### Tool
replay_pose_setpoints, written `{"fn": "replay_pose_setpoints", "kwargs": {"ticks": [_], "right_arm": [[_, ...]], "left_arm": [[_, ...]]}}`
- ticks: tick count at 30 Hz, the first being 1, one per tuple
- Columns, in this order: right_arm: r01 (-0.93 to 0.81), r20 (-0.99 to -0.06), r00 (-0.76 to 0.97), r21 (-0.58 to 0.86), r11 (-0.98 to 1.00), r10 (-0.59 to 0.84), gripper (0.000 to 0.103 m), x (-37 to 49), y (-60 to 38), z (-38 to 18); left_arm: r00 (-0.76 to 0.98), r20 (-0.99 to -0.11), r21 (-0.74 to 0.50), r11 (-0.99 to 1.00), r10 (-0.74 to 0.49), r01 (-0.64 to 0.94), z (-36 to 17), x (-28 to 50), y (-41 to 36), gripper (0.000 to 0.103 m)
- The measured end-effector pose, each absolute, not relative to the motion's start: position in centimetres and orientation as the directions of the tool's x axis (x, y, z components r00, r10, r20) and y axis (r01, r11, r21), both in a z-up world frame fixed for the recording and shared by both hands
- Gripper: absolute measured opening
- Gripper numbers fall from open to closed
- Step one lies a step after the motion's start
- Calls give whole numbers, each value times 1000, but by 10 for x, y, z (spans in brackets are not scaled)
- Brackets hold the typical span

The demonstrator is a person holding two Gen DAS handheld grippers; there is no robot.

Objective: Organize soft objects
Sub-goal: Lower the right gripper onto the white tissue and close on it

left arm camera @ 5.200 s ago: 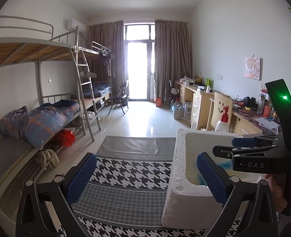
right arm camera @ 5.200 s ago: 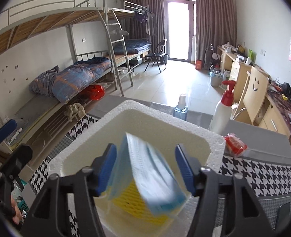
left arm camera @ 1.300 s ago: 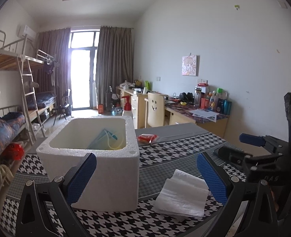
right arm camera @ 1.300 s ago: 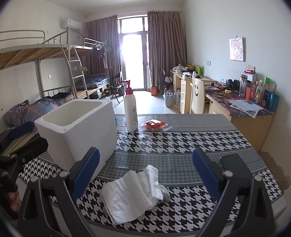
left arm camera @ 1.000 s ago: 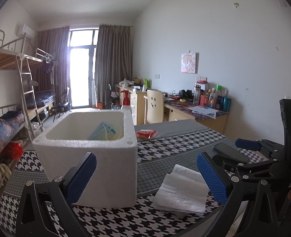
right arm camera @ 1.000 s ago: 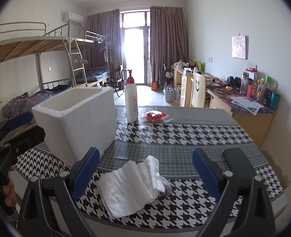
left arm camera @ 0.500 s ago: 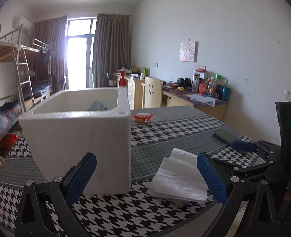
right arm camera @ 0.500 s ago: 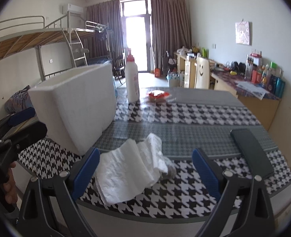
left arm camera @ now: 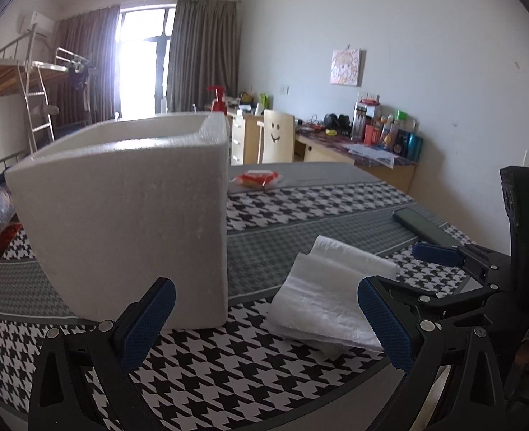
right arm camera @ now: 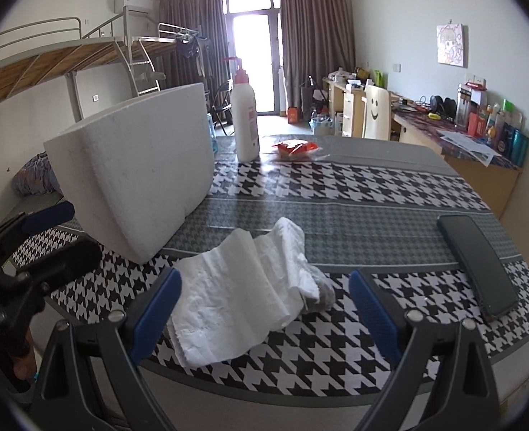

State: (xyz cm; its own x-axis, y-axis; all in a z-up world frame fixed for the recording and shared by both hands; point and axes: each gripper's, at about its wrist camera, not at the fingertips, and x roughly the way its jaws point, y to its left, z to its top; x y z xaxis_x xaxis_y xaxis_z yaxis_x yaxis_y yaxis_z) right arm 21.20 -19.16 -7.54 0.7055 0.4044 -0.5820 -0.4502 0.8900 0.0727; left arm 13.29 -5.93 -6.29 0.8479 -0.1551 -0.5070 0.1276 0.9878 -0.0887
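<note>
This is a shared bedroom, like a dorm. A metal bunk bed [right arm camera: 84, 54] with a ladder [right arm camera: 144, 68] stands by one wall. Desks [right arm camera: 454, 154] full of bottles line the other. Brown curtains [right arm camera: 311, 43] hang by a bright glass door [right arm camera: 251, 57].

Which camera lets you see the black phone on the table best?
The right wrist view. There the flat black phone lies whole and close on the houndstooth tablecloth, right of the crumpled white paper towel. The left wrist view shows the phone farther off, its near end hidden behind the right gripper.
</note>
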Motion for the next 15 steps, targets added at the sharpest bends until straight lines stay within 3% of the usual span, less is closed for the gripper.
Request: {"fn": "replay_pose_setpoints", "kwargs": {"ticks": [6,15], "right_arm": [[-449,-628,669,83,890,396,83,225,-189,-88],[-446,-672,637,79,892,378,75,233,-188,-102]], "left_arm": [[832,-538,-99,991,-133,94,-71,138,-55,102],[819,-554,-88,989,-145,116,-76,138,-62,102]]}}
